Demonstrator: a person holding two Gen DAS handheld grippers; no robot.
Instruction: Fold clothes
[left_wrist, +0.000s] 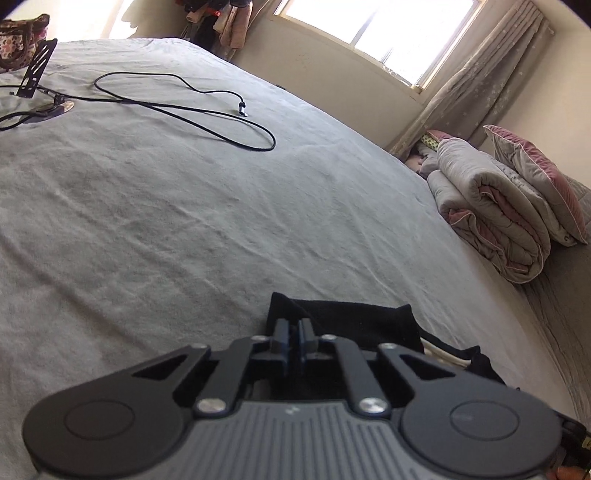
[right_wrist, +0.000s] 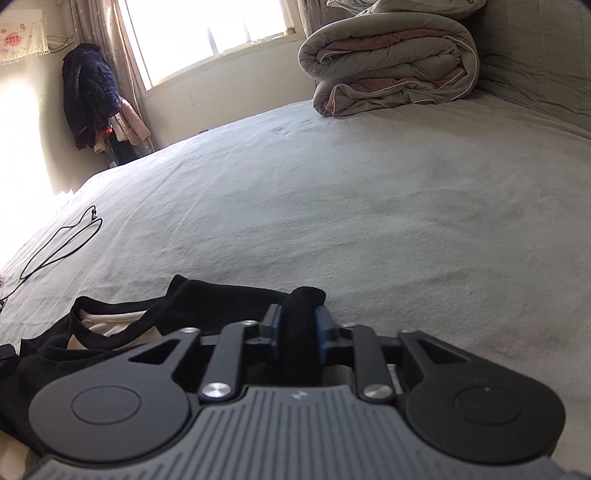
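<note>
now | both grippers angled down over the grey bed (right_wrist: 369, 192) | left gripper (left_wrist: 294, 334) clamped on black garment (left_wrist: 351, 321) edge | right gripper (right_wrist: 298, 328) pinching a black fold | garment near bed edge, mostly hidden behind tools

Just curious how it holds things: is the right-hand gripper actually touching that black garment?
Touching. The right wrist view shows the right gripper shut on a bunched fold of the black garment, blue pads pressing both sides.

Black garment (right_wrist: 229, 306): soft matt cloth. Bedsheet (left_wrist: 184, 221): grey, finely creased fabric. Left claw (left_wrist: 294, 334): matt plastic, shiny metal screws.
</note>
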